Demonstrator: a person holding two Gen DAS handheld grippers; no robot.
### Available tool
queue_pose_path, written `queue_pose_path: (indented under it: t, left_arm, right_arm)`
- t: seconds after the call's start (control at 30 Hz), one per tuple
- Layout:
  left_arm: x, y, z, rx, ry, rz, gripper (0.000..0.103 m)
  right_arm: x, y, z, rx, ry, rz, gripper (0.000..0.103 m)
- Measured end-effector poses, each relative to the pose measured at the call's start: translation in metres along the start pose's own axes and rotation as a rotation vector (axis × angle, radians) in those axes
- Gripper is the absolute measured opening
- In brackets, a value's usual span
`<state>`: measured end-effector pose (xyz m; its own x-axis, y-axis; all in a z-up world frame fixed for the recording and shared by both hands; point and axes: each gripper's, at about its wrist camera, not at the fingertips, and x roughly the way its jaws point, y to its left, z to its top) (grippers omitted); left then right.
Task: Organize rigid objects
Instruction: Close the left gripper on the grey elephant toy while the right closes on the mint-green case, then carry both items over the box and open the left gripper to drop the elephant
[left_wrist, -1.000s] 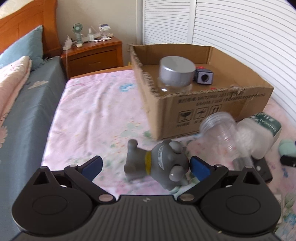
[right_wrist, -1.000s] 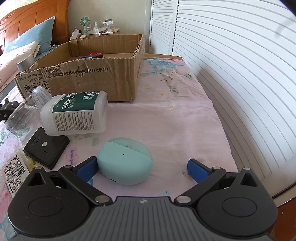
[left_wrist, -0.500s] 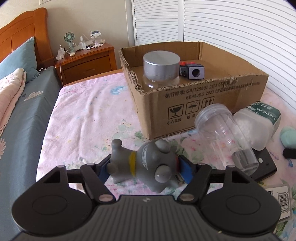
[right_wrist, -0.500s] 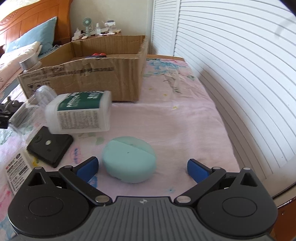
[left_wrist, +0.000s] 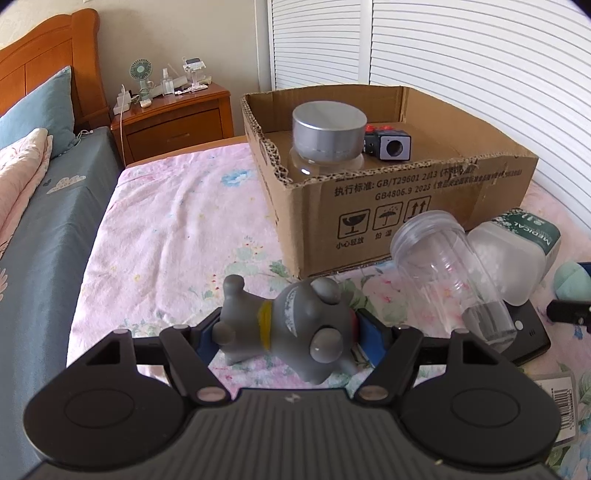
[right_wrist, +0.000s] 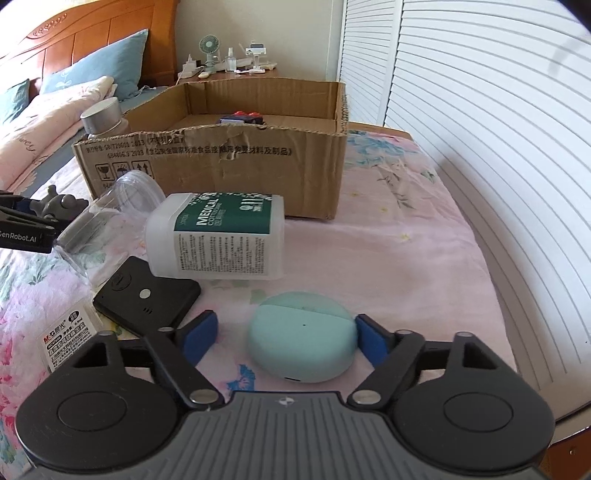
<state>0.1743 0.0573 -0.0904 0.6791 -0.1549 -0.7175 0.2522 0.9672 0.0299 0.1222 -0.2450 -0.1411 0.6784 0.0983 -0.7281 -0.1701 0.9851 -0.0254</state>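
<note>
Left wrist view: left gripper (left_wrist: 286, 330), lower centre, has closed its 2 blue pads onto grey toy figure (left_wrist: 291, 326), pads touching both flanks. Right wrist view: right gripper (right_wrist: 284, 338), jaws just been closing, mint case (right_wrist: 301, 341) between them at lower centre; right pad touches, left pad apart w/ a gap, so no grip yet. Cardboard box (left_wrist: 424, 195), upper right of left view, holds silver-lid jar (left_wrist: 328, 138) & sharpener (left_wrist: 393, 146). Judged step: secure both items, carry to box. Finish closing squarely across case's widest part; lift toy straight up, clear of clear jar (left_wrist: 448, 280) just beside it.
</note>
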Motion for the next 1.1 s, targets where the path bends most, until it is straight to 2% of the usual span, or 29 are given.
queue_pose_path:
  t: [0.13,0.33,0.7,1.1]
  left_arm:
    - [0.001,0.0,0.002,0.018,0.009,-0.005,0.072]
    - [0.0,0.004,0.007,0.038,0.049,-0.043,0.071]
    - [-0.022,0.006,0.014,0.114,0.091,-0.086,0.071]
    - [-0.059,-0.004,0.027,0.189,0.051,-0.12,0.071]
  right_arm:
    - [-0.002,-0.001,0.001,0.006,-0.002,-0.012,0.066]
    - [-0.003,-0.001,0.003,-0.025,0.016,-0.006,0.066]
    - [-0.021,0.004,0.012,-0.168,0.016,0.01,0.066]
    - [-0.04,0.007,0.026,-0.223,-0.009,0.064,0.066]
